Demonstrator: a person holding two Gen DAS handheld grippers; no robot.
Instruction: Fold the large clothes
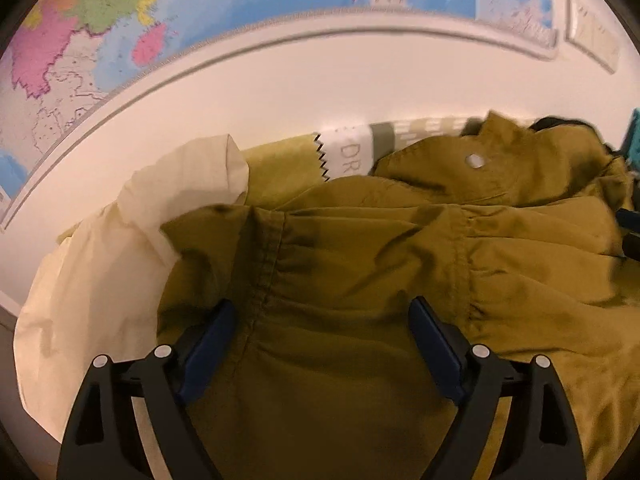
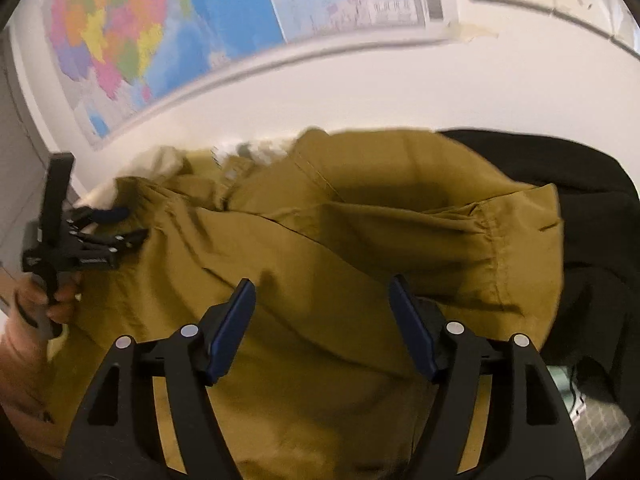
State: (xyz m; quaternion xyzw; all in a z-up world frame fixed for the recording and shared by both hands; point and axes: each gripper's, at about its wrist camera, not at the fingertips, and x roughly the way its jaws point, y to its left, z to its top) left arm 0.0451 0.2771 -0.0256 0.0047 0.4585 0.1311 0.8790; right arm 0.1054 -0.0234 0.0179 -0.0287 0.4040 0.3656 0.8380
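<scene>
A large olive-green garment (image 1: 360, 260) lies crumpled on a white table (image 1: 320, 88), with cream lining (image 1: 100, 280) turned out at its left end. A silver snap (image 1: 475, 160) sits on its far fold. My left gripper (image 1: 322, 304) hovers open just above the cloth, a stitched seam running below between its blue pads, which do not press on it. In the right wrist view the same garment (image 2: 320, 220) fills the middle. My right gripper (image 2: 322, 282) stands open over it, pads clear of the fabric. The left gripper (image 2: 116, 224) shows at the garment's left edge, held by a hand (image 2: 40, 304).
A black garment (image 2: 580, 200) lies under and to the right of the olive one. A white printed label (image 1: 348, 152) with a zigzag edge peeks out at the back. A coloured map (image 1: 120, 20) hangs behind the table. Something teal (image 1: 634, 136) sits at the far right.
</scene>
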